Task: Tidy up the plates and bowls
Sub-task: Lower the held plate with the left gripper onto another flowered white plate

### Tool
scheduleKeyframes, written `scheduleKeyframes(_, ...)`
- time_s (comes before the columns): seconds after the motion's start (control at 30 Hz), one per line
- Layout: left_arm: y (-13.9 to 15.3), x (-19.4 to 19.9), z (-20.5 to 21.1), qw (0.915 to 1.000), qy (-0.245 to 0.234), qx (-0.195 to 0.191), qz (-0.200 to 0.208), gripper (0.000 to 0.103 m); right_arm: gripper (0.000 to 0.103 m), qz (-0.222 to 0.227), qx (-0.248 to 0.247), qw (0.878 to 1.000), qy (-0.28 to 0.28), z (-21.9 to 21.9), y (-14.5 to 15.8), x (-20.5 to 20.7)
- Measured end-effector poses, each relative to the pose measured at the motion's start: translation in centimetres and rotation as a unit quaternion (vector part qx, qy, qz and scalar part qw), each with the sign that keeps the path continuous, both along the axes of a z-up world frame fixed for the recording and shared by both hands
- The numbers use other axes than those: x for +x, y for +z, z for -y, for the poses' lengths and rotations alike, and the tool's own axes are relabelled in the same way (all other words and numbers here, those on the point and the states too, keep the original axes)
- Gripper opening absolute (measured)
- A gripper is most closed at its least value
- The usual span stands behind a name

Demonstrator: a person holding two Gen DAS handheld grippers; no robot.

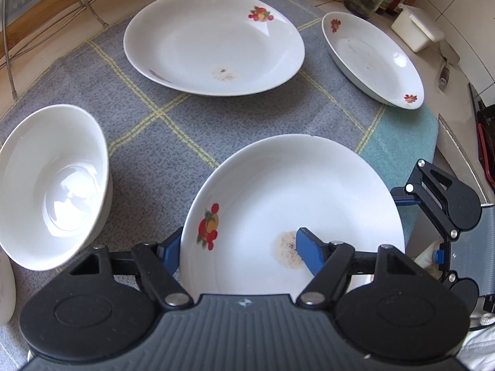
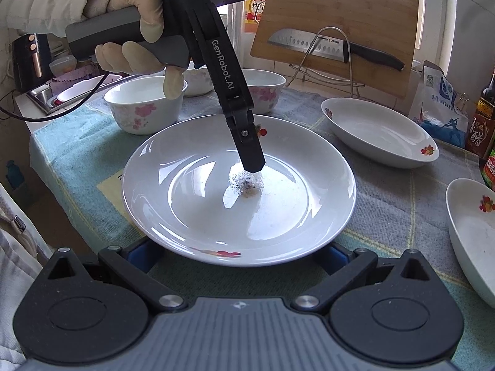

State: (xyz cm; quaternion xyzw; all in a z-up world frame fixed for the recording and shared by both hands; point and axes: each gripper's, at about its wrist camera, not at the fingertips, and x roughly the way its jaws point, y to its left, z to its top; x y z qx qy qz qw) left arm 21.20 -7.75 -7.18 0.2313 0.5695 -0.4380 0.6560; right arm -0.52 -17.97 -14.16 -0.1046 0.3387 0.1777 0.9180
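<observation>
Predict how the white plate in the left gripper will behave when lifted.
Probably stiff yet breakable: the white plate looks like glazed ceramic. Likely slippery: its surface gleams. It may tilt, since the left gripper pinches only one edge.

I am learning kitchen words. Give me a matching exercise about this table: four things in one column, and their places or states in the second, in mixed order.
1. knife
2. cutting board
3. nearest plate
4. flowered bowl

a. stands upright at the wire rack
b. has a speckled stain at its centre
c. rests across the rack
d. on the cloth, beyond that plate

Pairs: 1-c, 2-a, 3-b, 4-d
</observation>
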Motion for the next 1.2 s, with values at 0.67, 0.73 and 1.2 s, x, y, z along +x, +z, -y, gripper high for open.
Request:
scheduleKeyframes(0.67, 2.9, 0.1, 3.0, 0.9995, -0.014, -0.025, 0.015, 0.074, 0.103, -0.001, 0.002, 1.000, -0.011, 2.9, 2.9, 0.7)
scheduleKeyframes(0.73, 3.2, 0.1, 3.8, 0.9992, -0.019, -0.028, 0.020, 0.074, 0.103, 0.003, 0.003, 1.000, -0.014, 3.7, 3.4, 0.7)
scheduleKeyframes(1.2, 4.2, 0.3, 12.8, 0.9962, -0.068, -0.045, 0.029, 0.074, 0.103, 0.018, -0.004, 0.998, -0.064, 10.5, 5.2, -0.2)
